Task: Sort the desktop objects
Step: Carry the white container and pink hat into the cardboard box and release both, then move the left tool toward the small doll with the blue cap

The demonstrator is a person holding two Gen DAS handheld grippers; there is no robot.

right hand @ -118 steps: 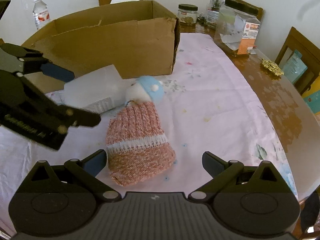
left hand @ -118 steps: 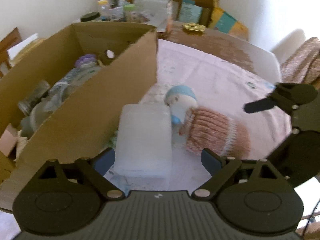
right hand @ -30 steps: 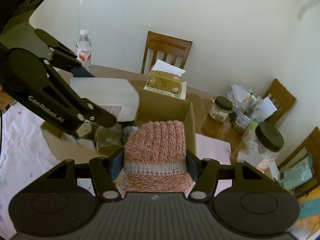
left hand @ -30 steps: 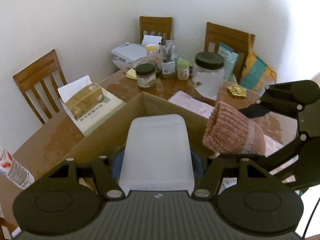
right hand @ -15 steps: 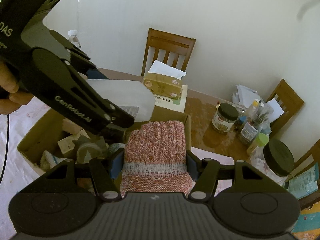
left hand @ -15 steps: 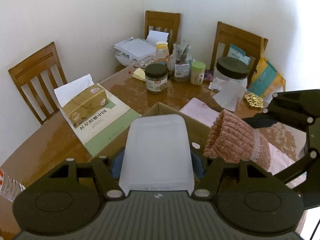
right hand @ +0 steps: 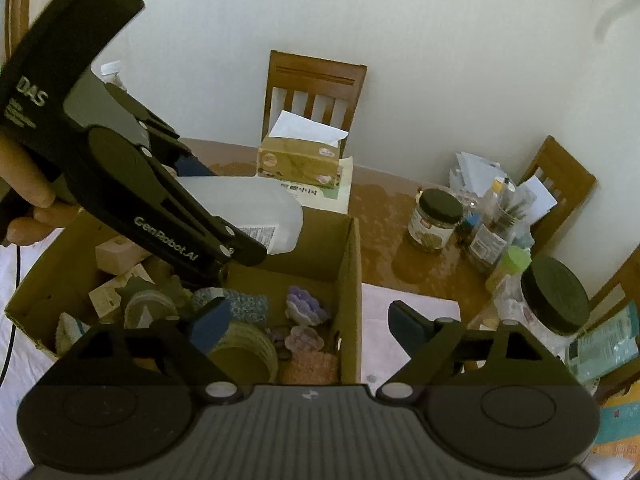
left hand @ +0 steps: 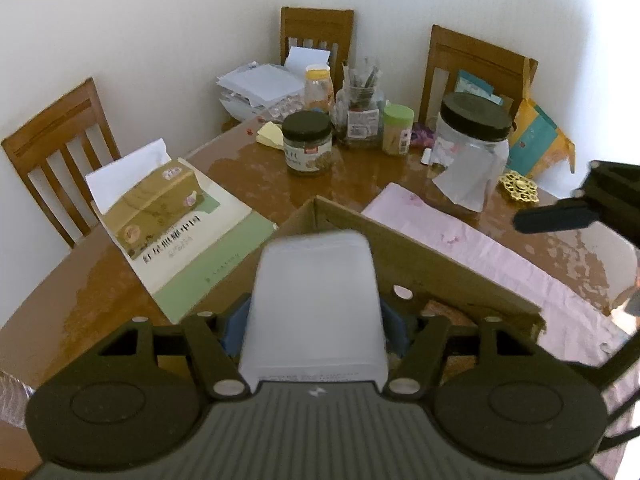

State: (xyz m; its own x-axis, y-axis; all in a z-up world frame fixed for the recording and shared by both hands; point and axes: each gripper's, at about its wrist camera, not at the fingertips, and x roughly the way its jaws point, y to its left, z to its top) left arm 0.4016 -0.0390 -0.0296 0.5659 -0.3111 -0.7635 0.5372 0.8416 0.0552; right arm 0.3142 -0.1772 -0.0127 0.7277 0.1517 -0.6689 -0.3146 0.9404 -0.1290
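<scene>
A white translucent plastic container sits between the blue pads of my left gripper, above the far corner of the cardboard box. Its jaws are opening and the container's outline is blurred. In the right wrist view the left gripper hangs with the container over the box. My right gripper is above the box's right end, its jaws opening with nothing between them. The pink knit hat lies in the box below it.
Several small items fill the box. Behind it are a tissue box on a green-and-white book, a dark-lidded jar, a large clear jar, a pink cloth and wooden chairs. A hand holds the left gripper.
Both grippers lifted their objects from the cloth to above the box. The right gripper's jaws have spread and the knit hat has dropped into the box. The left gripper moved forward with the container.
</scene>
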